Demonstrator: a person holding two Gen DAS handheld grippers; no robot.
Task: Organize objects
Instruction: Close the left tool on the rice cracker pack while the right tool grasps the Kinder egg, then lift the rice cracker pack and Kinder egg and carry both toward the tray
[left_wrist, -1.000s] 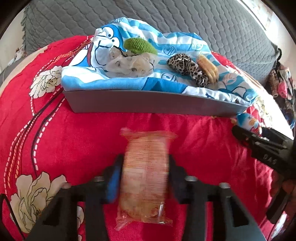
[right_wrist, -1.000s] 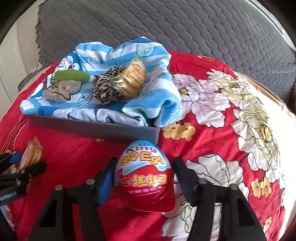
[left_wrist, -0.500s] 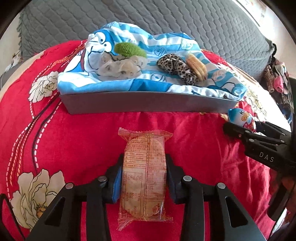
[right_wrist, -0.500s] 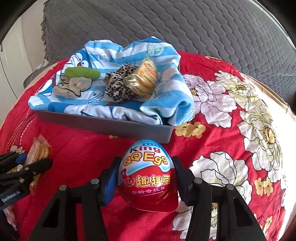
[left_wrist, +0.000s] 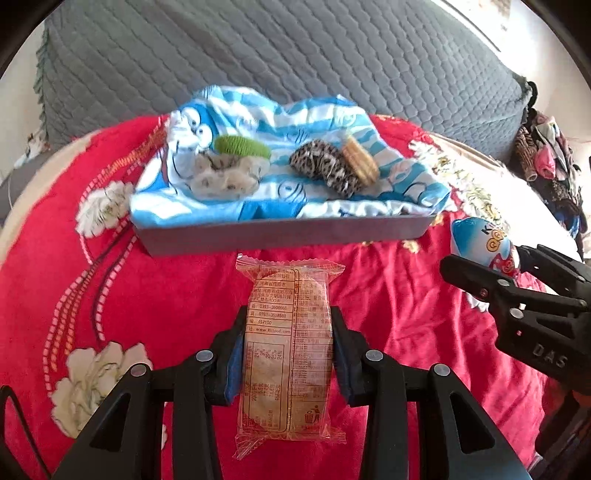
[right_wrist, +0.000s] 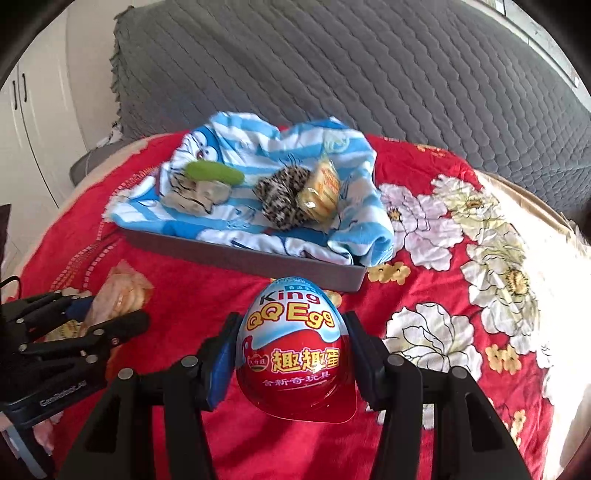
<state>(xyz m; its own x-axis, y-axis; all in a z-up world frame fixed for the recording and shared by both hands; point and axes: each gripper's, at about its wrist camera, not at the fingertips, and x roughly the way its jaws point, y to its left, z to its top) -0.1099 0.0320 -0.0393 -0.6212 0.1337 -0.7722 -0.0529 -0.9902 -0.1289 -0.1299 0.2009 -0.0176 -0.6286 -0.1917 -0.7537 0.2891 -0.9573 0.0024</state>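
Observation:
My left gripper (left_wrist: 288, 332) is shut on a clear-wrapped biscuit pack (left_wrist: 290, 350), held above the red floral blanket. The right gripper (right_wrist: 291, 332) is shut on a red and blue toy egg (right_wrist: 295, 347); that egg (left_wrist: 484, 240) also shows at the right edge of the left wrist view. Beyond both lies a grey tray (left_wrist: 280, 236) (right_wrist: 258, 258) lined with a blue striped cartoon cloth (left_wrist: 258, 114). On the cloth rest a green hair tie (left_wrist: 242, 146), a pale scrunchie (left_wrist: 225, 177), a leopard-print scrunchie (left_wrist: 325, 168) and another biscuit pack (left_wrist: 358, 160).
A grey quilted cover (left_wrist: 295, 55) rises behind the tray. The red blanket with white flowers (right_wrist: 461, 277) spreads to the right of the tray. A heap of clothes (left_wrist: 546, 166) lies at the far right, and white cupboard doors (right_wrist: 22, 129) stand at the left.
Both grippers have risen with their loads, so the tray and blanket now look farther off and lower. The biscuit pack and egg stay gripped as before.

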